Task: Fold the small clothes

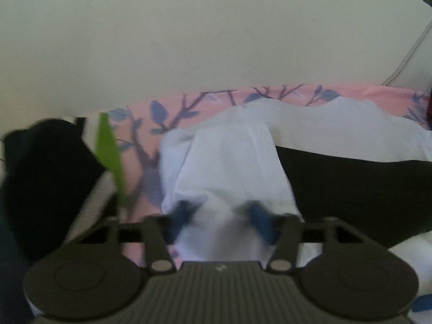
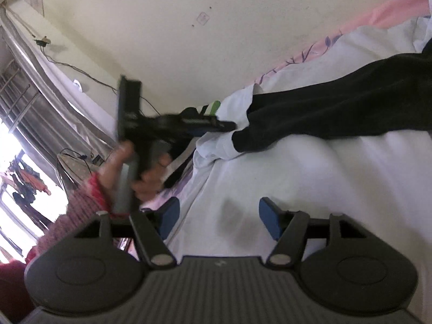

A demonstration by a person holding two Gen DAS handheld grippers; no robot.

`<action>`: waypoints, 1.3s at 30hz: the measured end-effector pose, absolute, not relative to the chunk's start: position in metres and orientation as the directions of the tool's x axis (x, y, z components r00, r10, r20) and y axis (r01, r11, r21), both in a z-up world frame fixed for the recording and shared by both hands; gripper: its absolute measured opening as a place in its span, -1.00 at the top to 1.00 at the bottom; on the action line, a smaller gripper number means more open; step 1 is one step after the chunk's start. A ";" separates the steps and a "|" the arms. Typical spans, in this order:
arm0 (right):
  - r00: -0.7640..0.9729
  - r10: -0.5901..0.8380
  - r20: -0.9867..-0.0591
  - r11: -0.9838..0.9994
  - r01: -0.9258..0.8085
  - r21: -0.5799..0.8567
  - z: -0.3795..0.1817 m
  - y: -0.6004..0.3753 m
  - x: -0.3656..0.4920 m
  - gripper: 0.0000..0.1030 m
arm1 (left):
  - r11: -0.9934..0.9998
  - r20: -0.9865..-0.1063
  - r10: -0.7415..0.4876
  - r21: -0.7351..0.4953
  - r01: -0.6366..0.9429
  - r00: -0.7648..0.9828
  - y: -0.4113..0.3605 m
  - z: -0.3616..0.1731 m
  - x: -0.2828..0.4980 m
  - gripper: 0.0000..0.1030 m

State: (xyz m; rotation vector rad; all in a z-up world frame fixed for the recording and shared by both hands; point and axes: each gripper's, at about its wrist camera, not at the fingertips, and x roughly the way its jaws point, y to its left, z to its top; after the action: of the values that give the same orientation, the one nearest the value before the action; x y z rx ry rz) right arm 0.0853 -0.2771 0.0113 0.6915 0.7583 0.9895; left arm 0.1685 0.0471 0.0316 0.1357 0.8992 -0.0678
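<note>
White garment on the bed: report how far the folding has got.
Done: nothing looks folded; the white garment lies rumpled beside a spread black garment. In hand: the left gripper has white cloth bunched between its blue fingers; blur hides whether they pinch it. The right gripper is open and empty. Left: every fold.

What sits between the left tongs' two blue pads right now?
A bunched fold of the white cloth garment fills the gap between the left tongs, whose blue pads flank it. The left wrist view shows this, though blurred.
</note>
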 end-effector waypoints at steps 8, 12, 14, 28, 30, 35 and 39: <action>0.684 0.669 -0.290 0.653 -0.354 0.670 0.052 -0.384 0.083 -0.20 | 0.999 -0.716 -0.013 0.013 0.031 0.698 0.075 0.029 0.165 0.84; 0.775 0.464 -0.428 0.841 -0.236 0.486 0.055 -0.405 0.100 -0.20 | 0.999 -0.699 -0.020 0.004 0.033 0.715 0.066 0.018 0.172 0.84; 0.759 0.437 -0.482 0.866 -0.210 0.455 0.047 -0.403 0.115 -0.17 | 1.000 -0.692 -0.016 0.004 0.026 0.722 0.064 0.013 0.173 0.84; 0.818 0.377 -0.435 0.904 -0.223 0.365 0.072 -0.387 0.155 0.97 | 0.998 -0.645 0.049 0.004 -0.061 0.763 0.069 0.027 0.166 0.82; 0.757 0.346 -0.555 0.926 -0.179 0.332 0.049 -0.381 0.169 0.69 | 0.996 -0.657 0.086 0.058 -0.064 0.749 0.063 0.017 0.168 0.72; 0.792 0.432 -0.431 0.843 -0.185 0.505 0.051 -0.430 0.115 0.53 | 0.996 -0.620 0.087 0.068 -0.057 0.780 0.066 0.033 0.144 0.54; 0.851 0.413 -0.325 0.726 -0.092 0.682 0.048 -0.505 0.053 0.07 | 0.992 -0.528 0.037 -0.086 -0.097 0.848 0.079 0.066 0.112 0.39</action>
State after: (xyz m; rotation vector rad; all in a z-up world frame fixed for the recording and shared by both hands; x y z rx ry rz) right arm 0.0529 -0.5046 0.0478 0.7092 0.4850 0.2906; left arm 0.1118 0.0789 0.0663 -0.1109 0.5540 0.0710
